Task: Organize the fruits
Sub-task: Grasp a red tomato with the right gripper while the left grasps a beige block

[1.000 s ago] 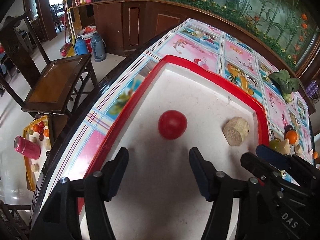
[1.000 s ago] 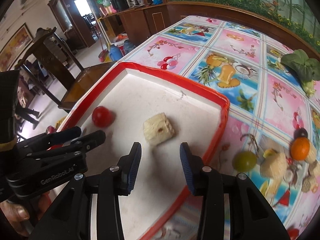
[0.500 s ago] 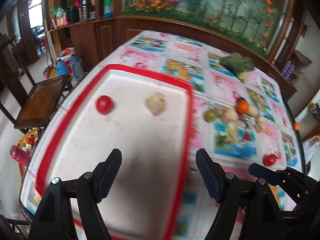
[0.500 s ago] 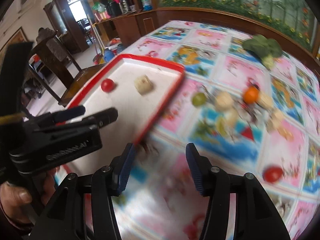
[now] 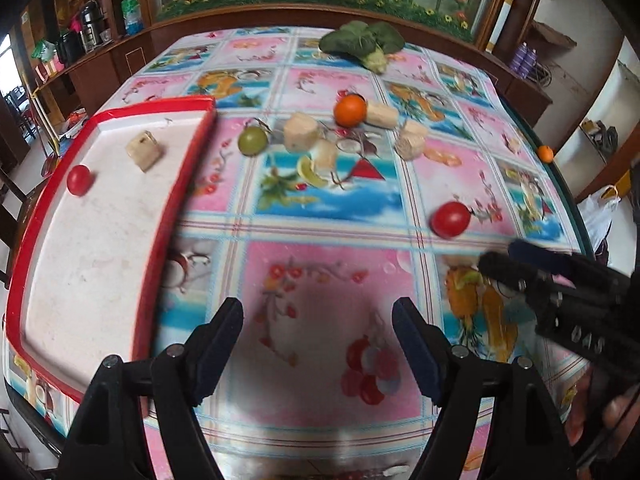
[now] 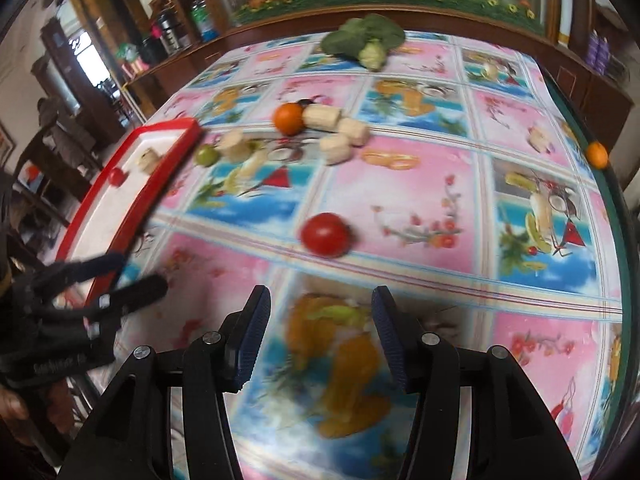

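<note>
A red-rimmed white tray (image 5: 176, 184) (image 6: 160, 184) lies at the table's left, holding a red tomato (image 5: 79, 179) (image 6: 116, 176) and a beige fruit chunk (image 5: 144, 150) (image 6: 146, 159). On the cloth lie a second red tomato (image 5: 451, 219) (image 6: 325, 234), a green fruit (image 5: 252, 141) (image 6: 206, 155), an orange (image 5: 350, 110) (image 6: 288, 118) and several beige chunks (image 5: 300, 133) (image 6: 339, 148). My left gripper (image 5: 318, 344) is open and empty over the cloth, right of the tray. My right gripper (image 6: 319, 336) is open and empty, just short of the loose tomato.
A leafy green vegetable (image 5: 362, 42) (image 6: 366, 38) lies at the far table edge. A small orange (image 5: 545, 153) (image 6: 597, 154) sits at the right edge. A wooden counter and an aquarium stand behind. Chairs stand left of the table.
Both grippers have pulled back from over the tray and swung right over the patterned cloth. The tomato and chunk stay in the tray. Both grippers stay open.
</note>
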Available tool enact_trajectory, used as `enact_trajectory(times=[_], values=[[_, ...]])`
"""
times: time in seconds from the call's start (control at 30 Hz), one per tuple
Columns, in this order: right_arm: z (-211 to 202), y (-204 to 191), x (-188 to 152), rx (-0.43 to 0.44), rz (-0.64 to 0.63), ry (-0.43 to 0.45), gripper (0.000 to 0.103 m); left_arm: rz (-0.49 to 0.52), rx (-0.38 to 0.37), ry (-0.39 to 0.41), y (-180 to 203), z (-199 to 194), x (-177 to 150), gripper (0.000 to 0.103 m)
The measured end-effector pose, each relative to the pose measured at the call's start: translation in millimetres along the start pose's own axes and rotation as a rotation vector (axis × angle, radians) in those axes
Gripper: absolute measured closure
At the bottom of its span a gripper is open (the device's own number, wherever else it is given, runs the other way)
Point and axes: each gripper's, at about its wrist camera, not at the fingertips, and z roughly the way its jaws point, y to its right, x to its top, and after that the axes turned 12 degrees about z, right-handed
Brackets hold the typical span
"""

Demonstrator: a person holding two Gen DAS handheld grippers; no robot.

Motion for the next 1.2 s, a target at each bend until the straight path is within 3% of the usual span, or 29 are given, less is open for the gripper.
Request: enact_trajectory(times=[0.43,0.57,0.8,0.93,1.03,1.2], values=[[48.5,-4.0,25.0,0.04,-0.084,-0.023,0.051,-0.045,0.044,-0.042,-1.7,4.4,-3.4,0.024],[48.2,-6.9,22.9,0.01,-0.13,-0.008,0.068,-0.039,0.042,-0.037,1.9,9.3,7.1,0.024],[29.3,11.0,19.5,-0.003,-0.116,0.037,0.068,0.023,0.014,0.021,25.8,26.2,49.5,0.024],[13.8,31.2,14.4,-0.03,-0.098,0.051,0.068,0.026,-0.056,0.085,39.6,42.4,86.0,0.024],[8.3,41.5,11.7,-0.034,-0.082,0.054,0.068,0.018,-0.091,0.084,48.3,60.7,110.3,0.024],[6.2,53.6,8.5,-0.017,-0.056,0.046,0.068,-0.005,-0.105,0.063,55.6,85.6,127.0,0.038]])
